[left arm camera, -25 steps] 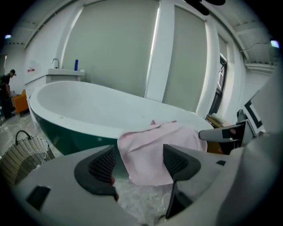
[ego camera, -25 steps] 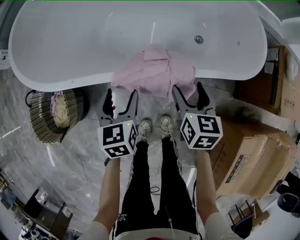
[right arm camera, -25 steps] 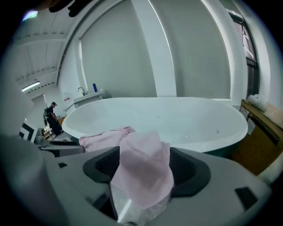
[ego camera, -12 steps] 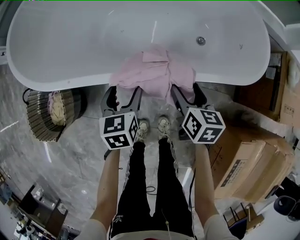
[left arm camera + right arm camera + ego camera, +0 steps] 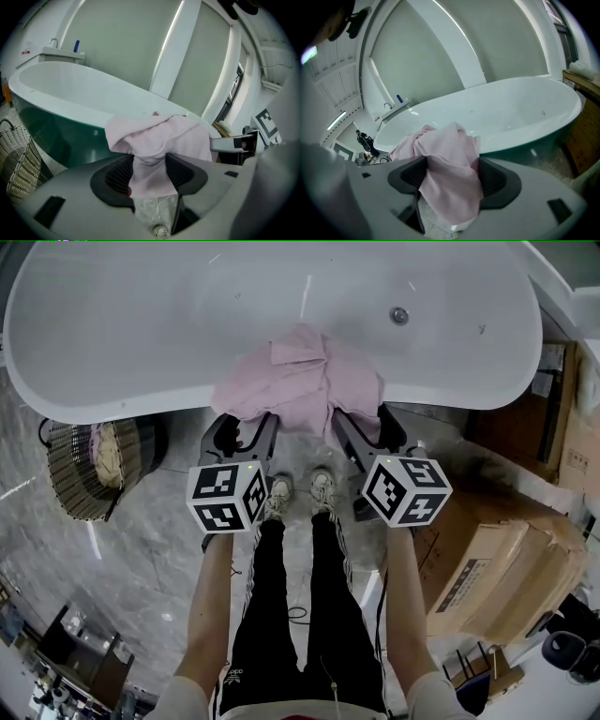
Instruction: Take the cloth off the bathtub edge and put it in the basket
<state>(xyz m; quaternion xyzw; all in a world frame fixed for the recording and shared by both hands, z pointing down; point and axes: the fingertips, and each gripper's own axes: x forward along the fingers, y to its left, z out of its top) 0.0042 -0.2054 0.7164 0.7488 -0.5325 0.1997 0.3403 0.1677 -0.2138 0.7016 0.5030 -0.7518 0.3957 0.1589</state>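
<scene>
A pink cloth (image 5: 300,381) lies draped over the near rim of the white bathtub (image 5: 141,334) and hangs down its outside. Both grippers are at its lower edge. My left gripper (image 5: 246,427) has a hanging fold of the cloth (image 5: 159,136) between its jaws, which are closing; the fold fills the gap and both pads touch it. The right gripper (image 5: 364,418) stands wide, and the cloth's right part (image 5: 450,159) hangs loosely between its pads. A woven basket (image 5: 75,474) sits on the floor to the left, beside the tub.
The basket holds a light bundle (image 5: 105,451). Cardboard boxes (image 5: 497,568) stand on the floor at the right. The person's legs and shoes (image 5: 295,498) are directly below the grippers. The floor is grey marble.
Both grippers have moved forward, up to the tub, and now straddle the cloth's hanging edge. The left jaws have narrowed around a fold.
</scene>
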